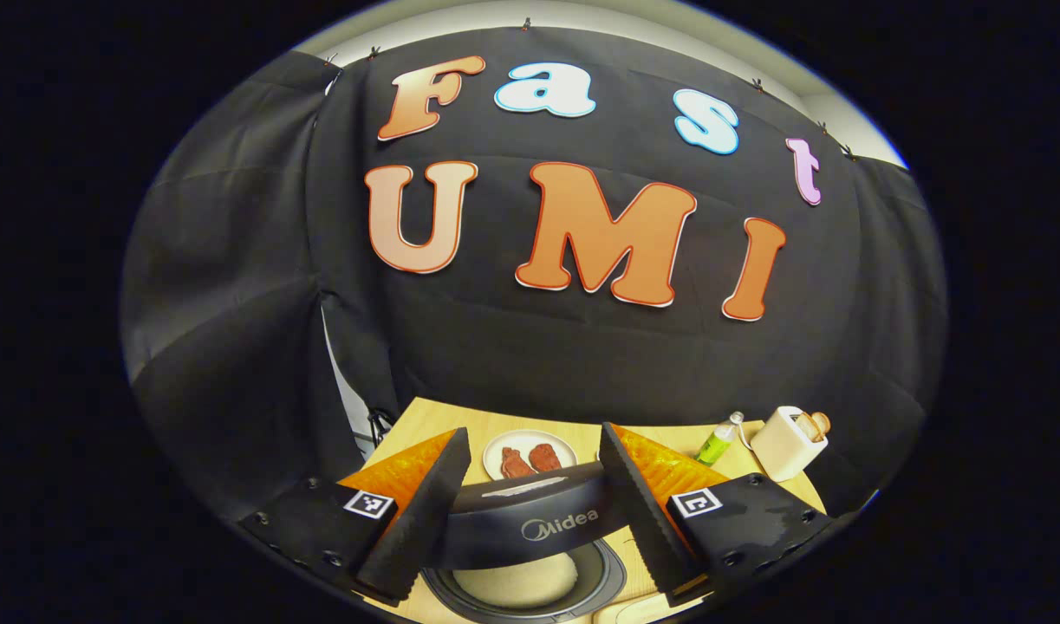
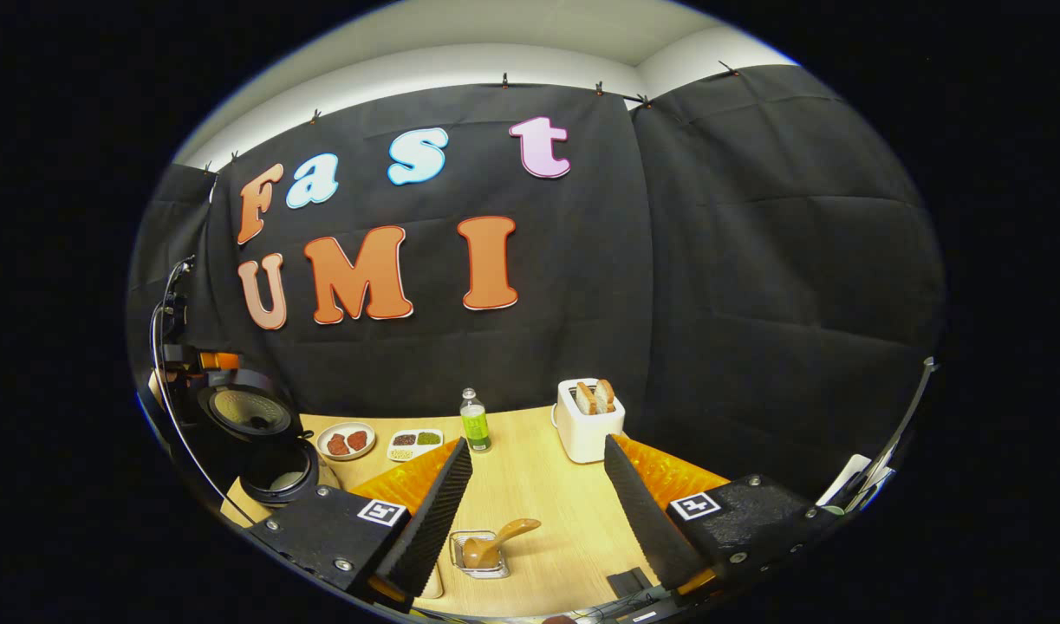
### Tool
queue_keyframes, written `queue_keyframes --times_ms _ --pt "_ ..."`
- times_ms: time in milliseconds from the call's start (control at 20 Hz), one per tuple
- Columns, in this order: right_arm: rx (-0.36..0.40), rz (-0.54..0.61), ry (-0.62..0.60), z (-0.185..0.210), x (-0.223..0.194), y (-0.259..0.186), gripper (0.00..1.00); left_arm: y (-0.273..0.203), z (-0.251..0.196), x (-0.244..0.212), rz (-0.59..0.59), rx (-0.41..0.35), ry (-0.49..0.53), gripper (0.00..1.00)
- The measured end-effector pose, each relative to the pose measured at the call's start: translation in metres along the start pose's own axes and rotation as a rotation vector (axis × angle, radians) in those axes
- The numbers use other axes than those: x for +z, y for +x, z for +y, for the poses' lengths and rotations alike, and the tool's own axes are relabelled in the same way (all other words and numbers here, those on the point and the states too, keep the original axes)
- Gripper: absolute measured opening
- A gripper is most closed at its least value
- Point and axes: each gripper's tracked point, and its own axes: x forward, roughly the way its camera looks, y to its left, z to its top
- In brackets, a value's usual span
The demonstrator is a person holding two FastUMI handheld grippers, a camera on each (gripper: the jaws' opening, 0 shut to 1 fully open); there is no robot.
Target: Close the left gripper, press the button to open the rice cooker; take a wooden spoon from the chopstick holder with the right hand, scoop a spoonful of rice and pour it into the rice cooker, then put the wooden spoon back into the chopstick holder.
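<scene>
My left hand-held gripper agape above the open rice cooker; right hand-held gripper apart over the wooden spoon in its chopstick holder.

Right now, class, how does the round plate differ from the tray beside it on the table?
The plate is round; the tray is rectangular. The plate holds two reddish-brown pieces; the tray is split into small compartments with different fillings, one green. The plate lies nearer the open rice cooker; the tray lies nearer the bottle. Both are pale, shallow and flat on the table.
</scene>
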Motion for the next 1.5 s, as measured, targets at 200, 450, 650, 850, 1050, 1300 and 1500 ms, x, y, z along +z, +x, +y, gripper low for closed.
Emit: queue_keyframes --times_ms 200,450,650,850,1050,1300,1500 --pt "0.036 0.002 0.007 0.011 -0.001 0.000 0.95 -0.026 -0.017 -0.056 0.052 -0.003 0.038 1.00" --pt "0.072 0.016 0.004 0.018 -0.007 -0.001 0.95 -0.034 -0.018 -0.138 0.100 0.055 0.025 1.00" --pt "0.080 0.025 0.004 0.013 -0.010 -0.002 0.95 -0.036 -0.019 -0.163 0.044 0.090 0.127 0.94" --pt "0.092 0.040 0.017 0.010 -0.016 -0.003 0.95 -0.037 -0.019 -0.184 0.034 0.110 0.136 0.95" --pt "0.098 0.053 0.013 0.008 -0.020 -0.002 0.95 -0.038 -0.017 -0.192 0.011 0.125 0.136 0.96" --pt "0.114 0.064 0.005 0.009 -0.025 -0.002 0.95 -0.036 -0.015 -0.208 0.016 0.153 0.139 1.00" --pt "0.112 0.075 0.001 0.006 -0.029 -0.003 0.95 -0.034 -0.016 -0.201 -0.017 0.145 0.153 1.00"
